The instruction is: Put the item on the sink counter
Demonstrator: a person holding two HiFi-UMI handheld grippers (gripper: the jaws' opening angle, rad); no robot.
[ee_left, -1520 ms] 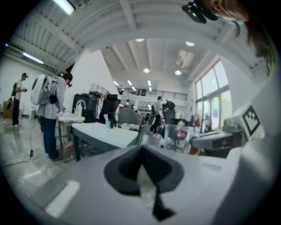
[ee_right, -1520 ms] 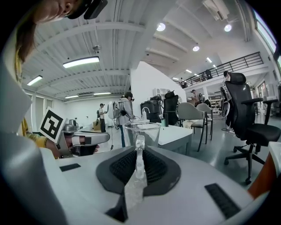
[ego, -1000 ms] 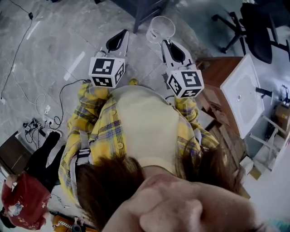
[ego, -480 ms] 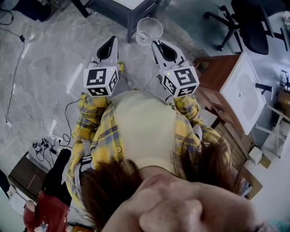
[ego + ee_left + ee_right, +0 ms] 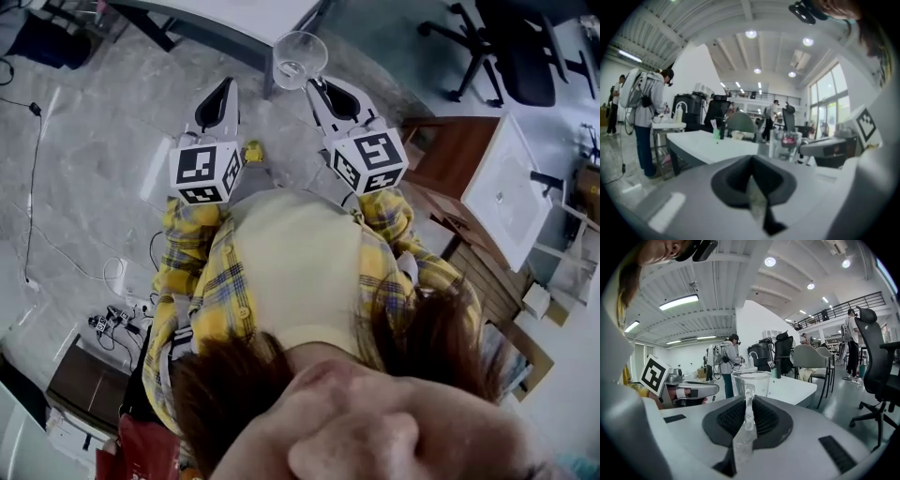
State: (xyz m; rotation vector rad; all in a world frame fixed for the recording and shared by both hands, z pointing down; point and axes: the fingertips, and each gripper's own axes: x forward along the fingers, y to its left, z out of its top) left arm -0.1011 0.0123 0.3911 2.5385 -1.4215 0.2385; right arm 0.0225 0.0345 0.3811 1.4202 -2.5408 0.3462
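One clear cup (image 5: 751, 380), apparently with a handle, is clamped at that handle between the right gripper (image 5: 748, 416) jaws and held in the air. Left gripper (image 5: 757, 197) jaws are closed on nothing. Step in hand: transport. The sink counter (image 5: 511, 141) lies well right of the jaws, so the next move calls for swinging over there and lowering.

Jug (image 5: 759, 380): base hidden behind right gripper (image 5: 749, 411). Worktop (image 5: 248, 13) beyond jug: cut off by head view's top edge. Items (image 5: 723, 133) on it: blurred, not identifiable. Chair (image 5: 523, 52) right of jug: cropped likewise.
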